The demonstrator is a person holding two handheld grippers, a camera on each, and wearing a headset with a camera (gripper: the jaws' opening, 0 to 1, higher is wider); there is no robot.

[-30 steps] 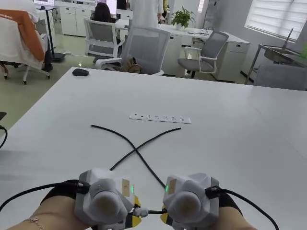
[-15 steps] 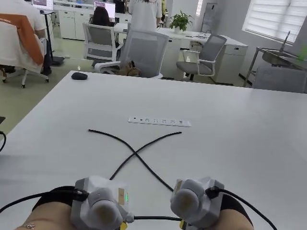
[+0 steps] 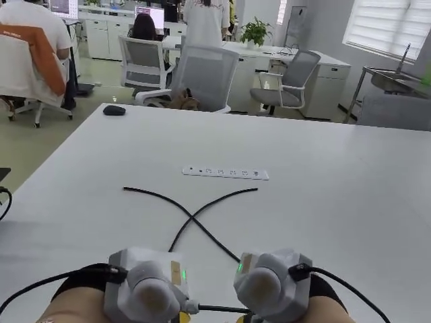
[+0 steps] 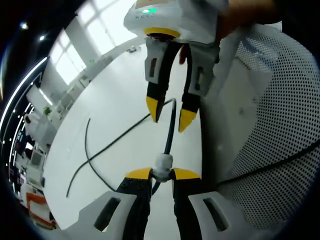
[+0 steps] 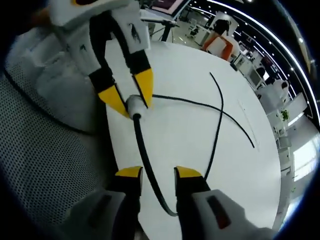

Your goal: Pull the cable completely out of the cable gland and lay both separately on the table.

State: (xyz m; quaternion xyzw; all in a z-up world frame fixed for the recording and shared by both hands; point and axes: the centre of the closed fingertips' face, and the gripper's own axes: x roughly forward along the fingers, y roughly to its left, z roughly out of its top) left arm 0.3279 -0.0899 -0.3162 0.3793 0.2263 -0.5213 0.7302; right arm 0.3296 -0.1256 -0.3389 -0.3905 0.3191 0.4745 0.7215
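The left gripper (image 4: 161, 174) and the right gripper (image 5: 158, 172) are held low at the near edge of the table (image 3: 337, 202). They are turned inward so they point at each other, with their tips close together. In the head view their rounded white backs face the camera. The forearms (image 3: 67, 311) come in from the lower corners, and a black lead (image 3: 40, 281) leaves each gripper on its outer side.

The left gripper's fingers (image 4: 137, 174) are pressed onto the gland (image 4: 162, 165), a small white piece pinched right at the yellow tips, one tip on each side. The cable (image 4: 169, 132) is not yet out of the gland. It leaves the gland's far end and runs straight away from those tips into the gap of the facing gripper.

The right gripper's fingers (image 5: 187, 172) are spread. The cable passes through the gap between them, nearer one tip than the other, and neither pad is closed on it. Ahead of these fingers the gland sits a short way off, caught in the other gripper's tips. Behind them the cable loops back under the gripper and out onto the table.

Beyond both sets of fingers the cable lies flat on the table and crosses a second cable (image 3: 225, 197) in an X. Further out is a white strip (image 3: 225, 173).
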